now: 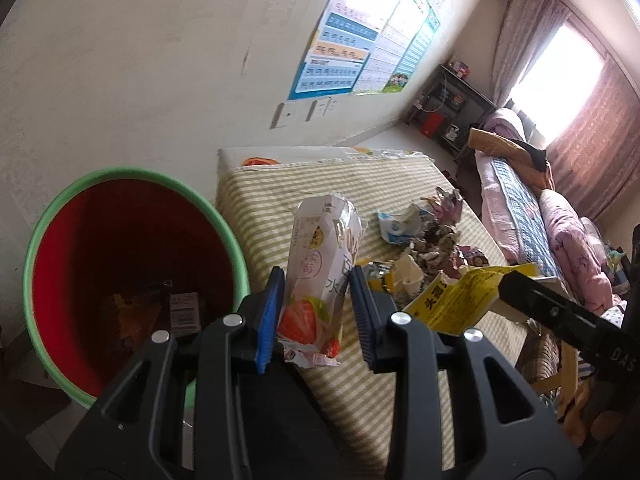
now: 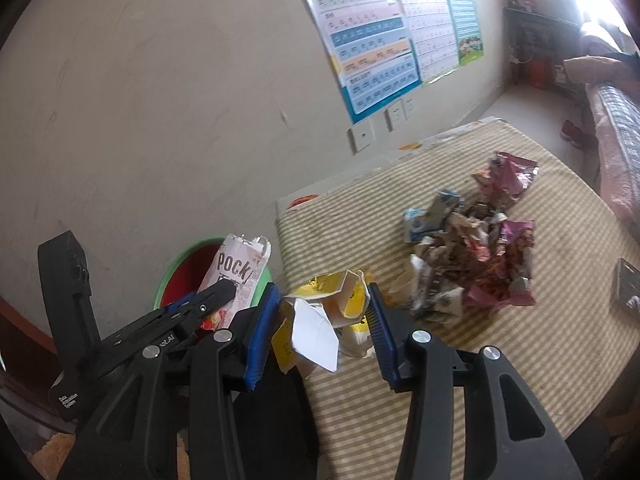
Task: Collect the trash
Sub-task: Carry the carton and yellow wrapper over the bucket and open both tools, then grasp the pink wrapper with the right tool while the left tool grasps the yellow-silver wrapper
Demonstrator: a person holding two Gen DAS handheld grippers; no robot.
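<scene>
My left gripper (image 1: 316, 304) is shut on a white and pink strawberry Pocky box (image 1: 320, 264), held upright over the striped table's left edge, next to the red bin with a green rim (image 1: 44, 220). In the right wrist view the box (image 2: 236, 276) stands in front of the bin (image 2: 176, 268). My right gripper (image 2: 320, 320) is shut on a crumpled yellow and white carton (image 2: 320, 316), also seen in the left wrist view (image 1: 460, 300). A pile of torn wrappers (image 2: 480, 248) lies on the table.
The table has a green striped cloth (image 2: 540, 352). The bin holds a few scraps at its bottom (image 1: 160, 316). A dark object (image 2: 628, 284) lies at the table's right edge. A bed with pink bedding (image 1: 560, 232) stands to the right. Posters hang on the wall (image 2: 380, 28).
</scene>
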